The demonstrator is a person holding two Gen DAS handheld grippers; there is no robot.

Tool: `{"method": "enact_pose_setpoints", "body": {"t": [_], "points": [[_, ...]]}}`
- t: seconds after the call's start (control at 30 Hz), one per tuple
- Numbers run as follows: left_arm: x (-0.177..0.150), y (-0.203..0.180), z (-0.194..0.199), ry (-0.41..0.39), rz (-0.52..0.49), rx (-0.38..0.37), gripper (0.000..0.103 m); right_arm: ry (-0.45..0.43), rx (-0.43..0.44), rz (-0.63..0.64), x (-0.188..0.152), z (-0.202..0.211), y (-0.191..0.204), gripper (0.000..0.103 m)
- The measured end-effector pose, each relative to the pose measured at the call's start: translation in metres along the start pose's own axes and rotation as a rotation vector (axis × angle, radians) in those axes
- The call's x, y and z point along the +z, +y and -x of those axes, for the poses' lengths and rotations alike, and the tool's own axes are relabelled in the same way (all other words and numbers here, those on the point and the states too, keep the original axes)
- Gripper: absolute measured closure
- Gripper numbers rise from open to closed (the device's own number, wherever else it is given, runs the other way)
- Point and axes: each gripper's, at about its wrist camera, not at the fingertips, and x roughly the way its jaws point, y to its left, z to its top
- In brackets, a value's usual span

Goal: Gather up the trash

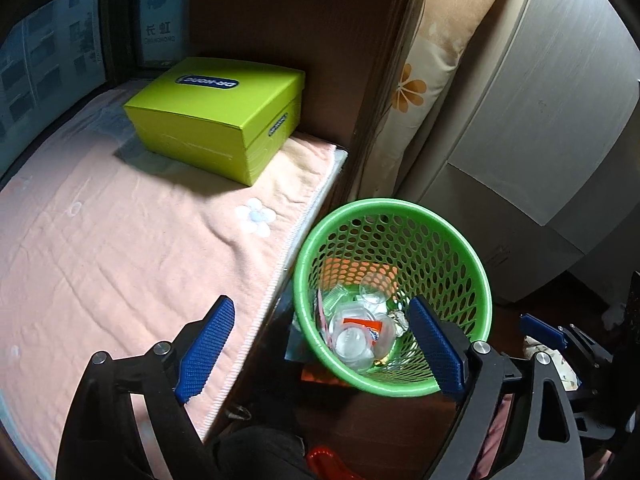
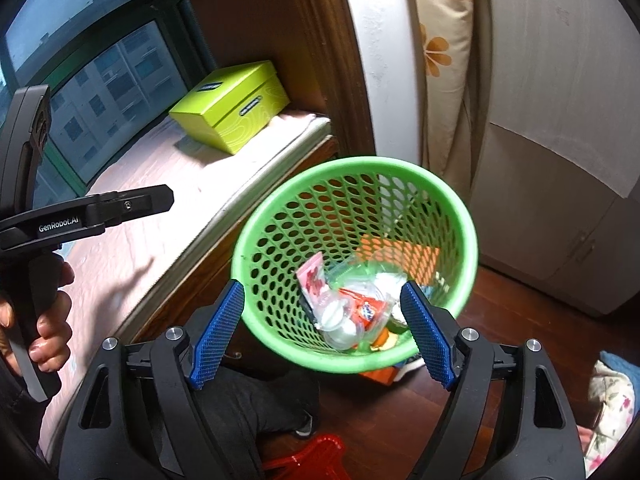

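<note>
Writing on claw: "GenRobot.AI" in white along the black body of the left claw (image 2: 132, 204), readable in the right wrist view
Writing on box: dark oval label on the lid and a small one on the side of the lime-green box (image 1: 216, 120), letters too blurred to read
Writing behind box: Chinese characters over Latin letters on a pale carton (image 1: 160, 12) at the window end, Latin line not legible
Left claw: (image 1: 320, 344) spread wide, nothing between the blue ribbed pads (image 1: 208, 344), aimed down past the bed edge at the basket
Left hand: (image 2: 48, 320) wrapped round the black handle, seen at the left edge of the right wrist view
Right claw: (image 2: 320, 332) spread wide and holding nothing, pads framing the near rim of the basket from above
Trash: clear plastic cups, a red-and-white wrapper and crumpled bits (image 2: 352, 308) lying in the bottom of the basket
Basket: green perforated basket (image 2: 280, 216) on the floor, just beside the bed's wooden side
Bed: pink blanket with a white flower (image 1: 120, 240), lime-green box near its far corner
Room: window (image 2: 80, 60) with buildings outside, floral cushion (image 1: 420, 92) upright against a pale wardrobe (image 1: 540, 120), dark wooden floor (image 2: 500, 320)
</note>
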Motion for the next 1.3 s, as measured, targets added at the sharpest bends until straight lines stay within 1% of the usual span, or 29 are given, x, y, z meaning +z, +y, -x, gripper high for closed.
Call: {"method": "enact_pose_setpoints", "body": {"t": [0.07,0.13,0.37,0.67,0.83,0.9,0.93,0.97,1.17,1.3], "points": [[-0.003,0.011,0.009,-0.011,0.023,0.02,0.013,-0.003,0.011,0.016,0.002,-0.001,0.01,0.022],[-0.006,0.021,0.016,-0.017,0.042,0.03,0.013,-0.005,0.024,0.028,0.004,-0.002,0.019,0.022],[-0.017,0.052,0.039,-0.049,0.088,0.105,0.01,-0.017,0.061,0.069,0.011,-0.004,0.054,0.02],[-0.035,0.094,0.077,-0.095,0.167,0.184,0.01,-0.034,0.115,0.117,0.023,-0.003,0.097,0.019],[-0.047,0.115,0.104,-0.138,0.193,0.248,0.01,-0.045,0.146,0.145,0.028,0.0,0.122,0.019],[-0.051,0.125,0.115,-0.153,0.209,0.262,0.01,-0.05,0.157,0.157,0.03,0.001,0.131,0.019],[-0.054,0.129,0.12,-0.161,0.22,0.273,0.01,-0.051,0.164,0.162,0.031,0.001,0.136,0.017],[-0.056,0.134,0.126,-0.171,0.233,0.284,0.009,-0.054,0.17,0.167,0.032,0.002,0.142,0.013],[-0.073,0.156,0.148,-0.198,0.285,0.328,0.008,-0.079,0.177,0.222,0.03,0.007,0.169,0.013],[-0.083,0.166,0.162,-0.218,0.316,0.353,0.008,-0.09,0.189,0.227,0.03,0.008,0.18,0.011]]}}
